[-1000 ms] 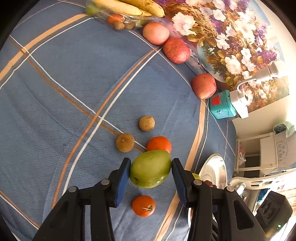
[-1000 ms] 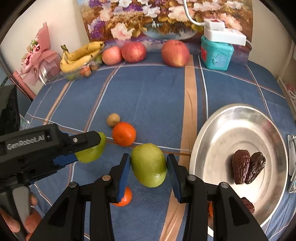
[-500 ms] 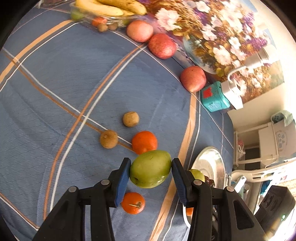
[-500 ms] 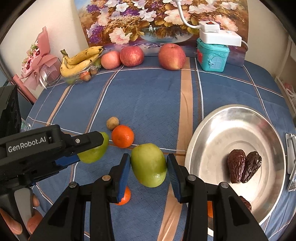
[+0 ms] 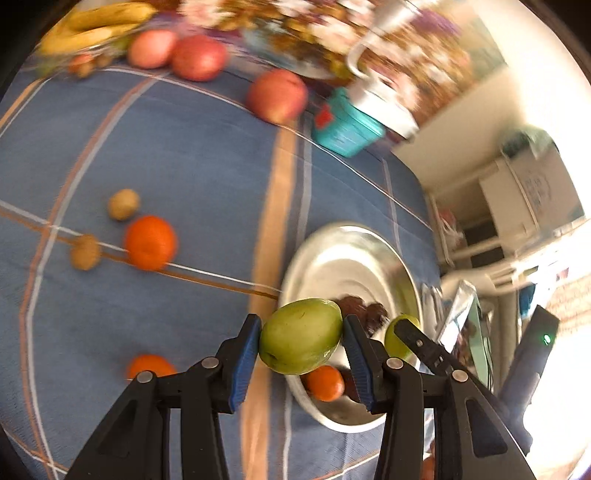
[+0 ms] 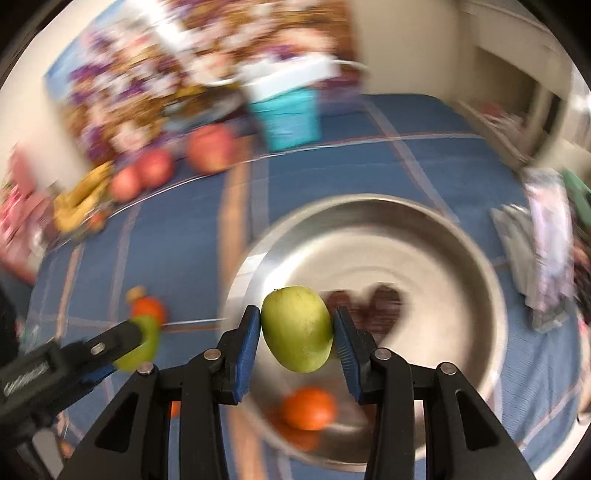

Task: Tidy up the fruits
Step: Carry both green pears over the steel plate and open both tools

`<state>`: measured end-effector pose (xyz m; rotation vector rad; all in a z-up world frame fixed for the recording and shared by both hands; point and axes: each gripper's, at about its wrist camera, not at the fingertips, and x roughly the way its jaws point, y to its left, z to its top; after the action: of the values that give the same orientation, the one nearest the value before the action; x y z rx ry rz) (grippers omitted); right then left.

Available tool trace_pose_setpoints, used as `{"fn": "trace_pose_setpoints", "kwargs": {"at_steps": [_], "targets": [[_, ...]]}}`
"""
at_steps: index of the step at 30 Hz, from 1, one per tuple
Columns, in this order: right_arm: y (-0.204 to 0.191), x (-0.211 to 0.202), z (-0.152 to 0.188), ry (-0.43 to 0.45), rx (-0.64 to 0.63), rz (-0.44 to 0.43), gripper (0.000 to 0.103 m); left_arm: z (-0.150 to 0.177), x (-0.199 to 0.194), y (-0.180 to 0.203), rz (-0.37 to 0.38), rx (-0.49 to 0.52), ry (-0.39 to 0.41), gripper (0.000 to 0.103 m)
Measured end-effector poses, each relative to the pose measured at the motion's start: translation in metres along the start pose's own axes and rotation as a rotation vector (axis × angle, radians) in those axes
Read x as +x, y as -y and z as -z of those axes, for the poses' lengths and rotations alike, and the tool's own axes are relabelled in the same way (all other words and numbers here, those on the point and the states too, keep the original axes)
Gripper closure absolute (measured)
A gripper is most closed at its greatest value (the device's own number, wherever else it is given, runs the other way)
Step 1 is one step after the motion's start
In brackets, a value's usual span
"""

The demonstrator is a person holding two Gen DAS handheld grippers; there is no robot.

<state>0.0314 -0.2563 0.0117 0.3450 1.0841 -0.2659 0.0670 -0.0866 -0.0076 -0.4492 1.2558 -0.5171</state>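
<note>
My left gripper (image 5: pixel 301 338) is shut on a green mango (image 5: pixel 300 335) and holds it in the air over the left rim of the steel plate (image 5: pixel 354 254). My right gripper (image 6: pixel 297 334) is shut on a second green mango (image 6: pixel 297 328) above the same plate (image 6: pixel 454 266). The plate holds dark dates (image 6: pixel 384 301) and an orange (image 6: pixel 308 408). In the left wrist view the right gripper's mango (image 5: pixel 397 338) shows beside mine. In the right wrist view the left gripper (image 6: pixel 85 354) and its mango (image 6: pixel 142 345) sit at the left.
On the blue cloth lie an orange (image 5: pixel 149 242), two small brown fruits (image 5: pixel 123 203), and another orange (image 5: pixel 149 365). Red apples (image 5: pixel 277 96), bananas (image 5: pixel 96 26) and a teal box (image 5: pixel 345 129) line the far edge. Clutter (image 6: pixel 546 243) lies right of the plate.
Both grippers have swung right with their mangoes, from over the cloth to over the steel plate. The views are blurred from the motion.
</note>
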Motion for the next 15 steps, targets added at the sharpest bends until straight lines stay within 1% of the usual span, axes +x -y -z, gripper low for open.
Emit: {"fn": "trace_pose_setpoints", "kwargs": {"at_steps": [2, 6, 8, 11, 15], "targets": [[0.022, 0.0, -0.001, -0.007, 0.064, 0.04, 0.061, 0.004, 0.006, 0.011, 0.015, 0.034, -0.01, 0.055], [0.06, 0.001, 0.001, -0.016, 0.179, 0.059, 0.061, 0.009, 0.018, 0.026, 0.033, 0.079, -0.015, 0.055], [0.073, 0.001, 0.002, -0.019, 0.21, 0.07, 0.061, 0.01, 0.021, 0.028, 0.034, 0.091, -0.012, 0.055], [0.079, -0.001, 0.002, -0.014, 0.217, 0.083, 0.061, 0.011, 0.023, 0.028, 0.031, 0.099, -0.01, 0.055], [0.077, 0.002, 0.003, -0.023, 0.209, 0.083, 0.061, 0.012, 0.026, 0.028, 0.031, 0.103, -0.015, 0.055]]}}
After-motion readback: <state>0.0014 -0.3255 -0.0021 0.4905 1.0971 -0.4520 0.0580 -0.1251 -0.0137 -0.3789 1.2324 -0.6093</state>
